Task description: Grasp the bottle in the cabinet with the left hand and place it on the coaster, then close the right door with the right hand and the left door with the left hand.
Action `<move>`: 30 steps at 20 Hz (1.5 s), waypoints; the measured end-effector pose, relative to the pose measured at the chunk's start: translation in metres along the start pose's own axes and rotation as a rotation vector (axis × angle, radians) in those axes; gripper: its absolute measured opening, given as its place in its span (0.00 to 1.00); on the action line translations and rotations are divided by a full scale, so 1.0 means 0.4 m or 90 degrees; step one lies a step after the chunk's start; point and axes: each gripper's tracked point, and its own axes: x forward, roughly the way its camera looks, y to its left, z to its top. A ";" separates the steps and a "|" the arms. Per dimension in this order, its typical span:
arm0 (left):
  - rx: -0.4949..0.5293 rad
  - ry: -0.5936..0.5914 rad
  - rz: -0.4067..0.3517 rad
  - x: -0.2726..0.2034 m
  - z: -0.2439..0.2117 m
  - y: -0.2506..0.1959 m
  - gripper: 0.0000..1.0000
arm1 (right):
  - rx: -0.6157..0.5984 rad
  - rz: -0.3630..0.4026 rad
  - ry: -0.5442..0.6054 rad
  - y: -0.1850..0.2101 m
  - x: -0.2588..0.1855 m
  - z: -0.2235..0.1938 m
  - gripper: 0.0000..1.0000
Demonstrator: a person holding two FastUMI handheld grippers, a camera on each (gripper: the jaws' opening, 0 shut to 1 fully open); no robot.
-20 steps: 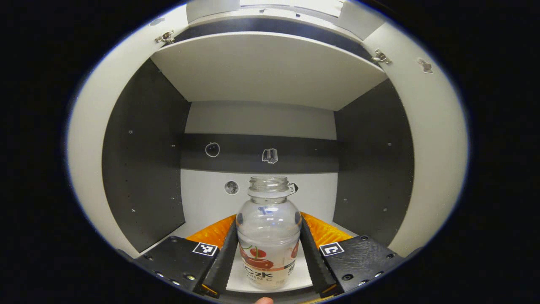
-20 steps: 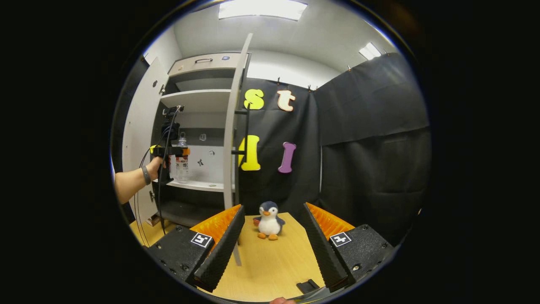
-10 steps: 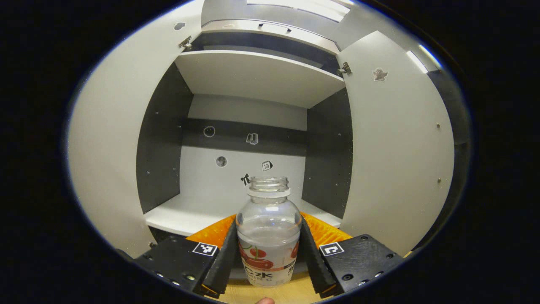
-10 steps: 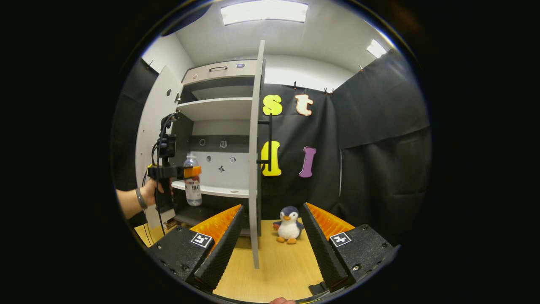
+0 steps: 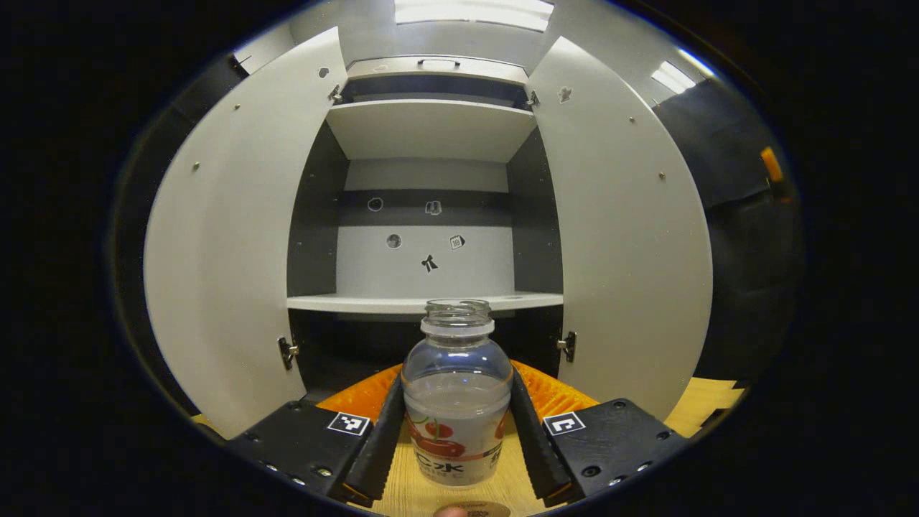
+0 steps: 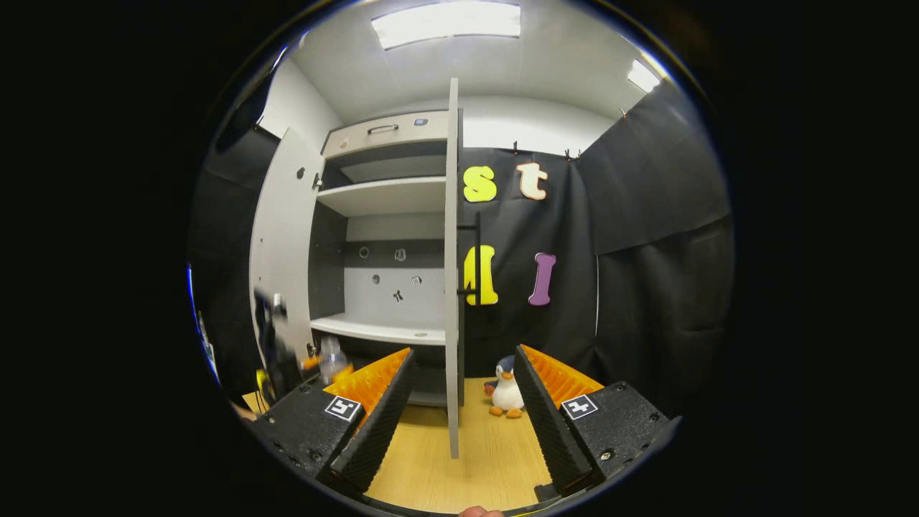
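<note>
A clear uncapped bottle [image 5: 456, 402] with a red fruit label stands upright between my left gripper's fingers; my left gripper [image 5: 454, 379] is shut on it, out in front of the cabinet and above the wooden table [image 5: 416, 495]. A brownish round disc [image 5: 482, 509], perhaps the coaster, peeks in at the bottom edge below the bottle. Both cabinet doors are open: the left door [image 5: 230, 251] and the right door [image 5: 624, 237]. In the right gripper view my right gripper [image 6: 464, 353] is open and holds nothing, with the right door [image 6: 452, 287] edge-on ahead. The left gripper [image 6: 276, 359] and bottle [image 6: 332, 357] show blurred, low at the left.
The cabinet's middle shelf [image 5: 423, 304] is bare, with small stickers on its back wall. A black bar handle [image 6: 475, 258] sits on the right door's outer face. A penguin plush [image 6: 507, 391] stands on the table [image 6: 467, 467] right of that door.
My left gripper has drawn back out of the cabinet and come down with the bottle. The right gripper has shifted so the right door's edge now lines up between its fingers.
</note>
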 end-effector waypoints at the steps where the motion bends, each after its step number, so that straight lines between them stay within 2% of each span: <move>1: 0.002 -0.005 0.020 -0.019 -0.025 0.002 0.72 | -0.008 -0.004 -0.002 -0.003 0.001 0.009 0.83; 2: 0.006 -0.009 0.036 -0.035 -0.052 -0.002 0.76 | -0.010 -0.006 0.001 -0.003 0.002 0.016 0.83; 3: 0.018 -0.007 0.044 -0.046 -0.076 -0.009 0.72 | -0.005 -0.003 0.009 0.001 0.003 0.017 0.83; 5: 0.042 0.002 0.049 -0.071 -0.140 -0.031 0.72 | 0.005 -0.002 0.025 0.006 0.000 0.016 0.83; 11: 0.007 0.031 0.065 -0.090 -0.262 -0.041 0.73 | -0.027 -0.061 0.054 -0.047 -0.048 0.004 0.83; 13: 0.015 0.051 0.059 -0.083 -0.300 -0.046 0.73 | -0.034 -0.078 0.060 -0.065 -0.059 0.003 0.84; 16: -0.004 0.038 0.049 -0.089 -0.305 -0.060 0.72 | -0.045 -0.094 0.065 -0.083 -0.070 0.004 0.84; 19: -0.004 0.031 0.067 -0.099 -0.300 -0.055 0.73 | -0.047 -0.096 0.072 -0.084 -0.066 -0.003 0.84; 20: -0.010 0.031 0.070 -0.098 -0.302 -0.053 0.79 | -0.044 -0.094 0.073 -0.081 -0.062 -0.006 0.84; 21: -0.013 0.031 0.072 -0.098 -0.302 -0.050 0.75 | -0.043 -0.091 0.074 -0.076 -0.058 -0.007 0.84; 25: -0.011 0.054 0.051 -0.095 -0.327 -0.051 0.78 | -0.059 -0.084 0.076 -0.065 -0.049 -0.011 0.84; 26: -0.018 0.064 0.048 -0.102 -0.337 -0.051 0.80 | -0.060 -0.083 0.076 -0.063 -0.049 -0.013 0.84; 28: -0.031 0.066 0.052 -0.116 -0.335 -0.045 0.92 | -0.059 -0.082 0.078 -0.061 -0.050 -0.017 0.84; 30: -0.036 0.061 0.057 -0.124 -0.317 -0.039 0.96 | -0.060 -0.082 0.082 -0.061 -0.053 -0.025 0.84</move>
